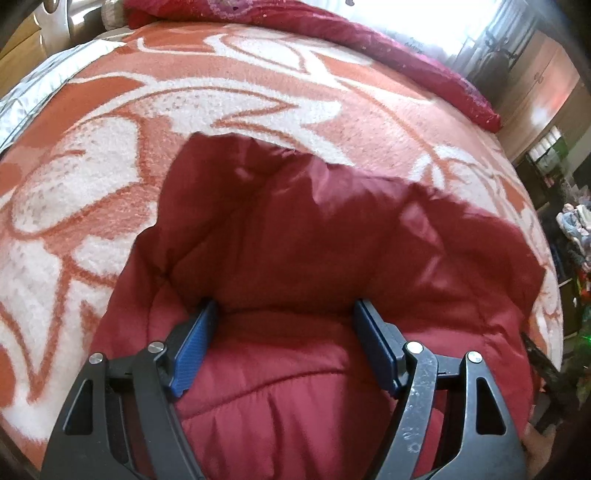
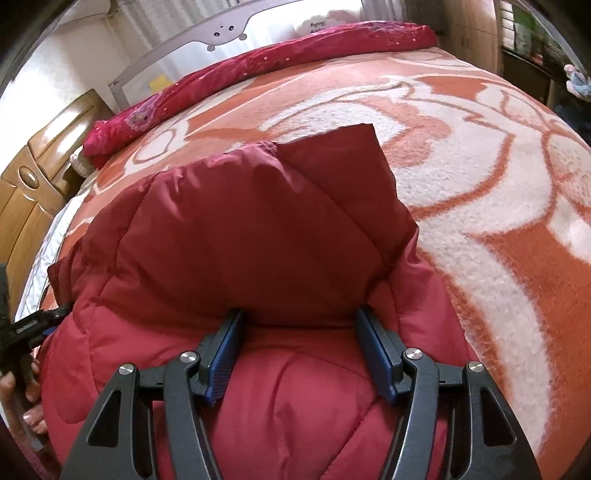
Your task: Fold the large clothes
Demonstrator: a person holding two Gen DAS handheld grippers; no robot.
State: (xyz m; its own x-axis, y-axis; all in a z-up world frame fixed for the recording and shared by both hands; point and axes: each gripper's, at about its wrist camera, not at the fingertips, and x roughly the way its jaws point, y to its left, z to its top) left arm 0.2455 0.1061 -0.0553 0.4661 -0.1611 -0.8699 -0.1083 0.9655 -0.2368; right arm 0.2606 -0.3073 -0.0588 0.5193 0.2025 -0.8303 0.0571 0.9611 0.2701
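A dark red quilted jacket point(image 1: 295, 221) lies in folded layers on a bed. My left gripper point(image 1: 285, 304) stands wide, and a thick padded fold fills the gap and presses against both blue pads point(image 1: 194, 354). In the right wrist view the same jacket point(image 2: 240, 221) has a flap folded over its top. My right gripper point(image 2: 299, 312) clamps a bulging fold at the near edge the same way. The left gripper point(image 2: 37, 321) shows at the jacket's left edge, held by a hand point(image 2: 22, 398).
The bed carries an orange and white patterned blanket point(image 1: 110, 166) point(image 2: 480, 184). A crimson quilt point(image 1: 369, 37) point(image 2: 295, 55) lies bunched along the far side. A wooden headboard point(image 2: 29, 184) and a bed rail point(image 2: 221, 33) stand beyond; cluttered shelves point(image 1: 554, 166) are on the right.
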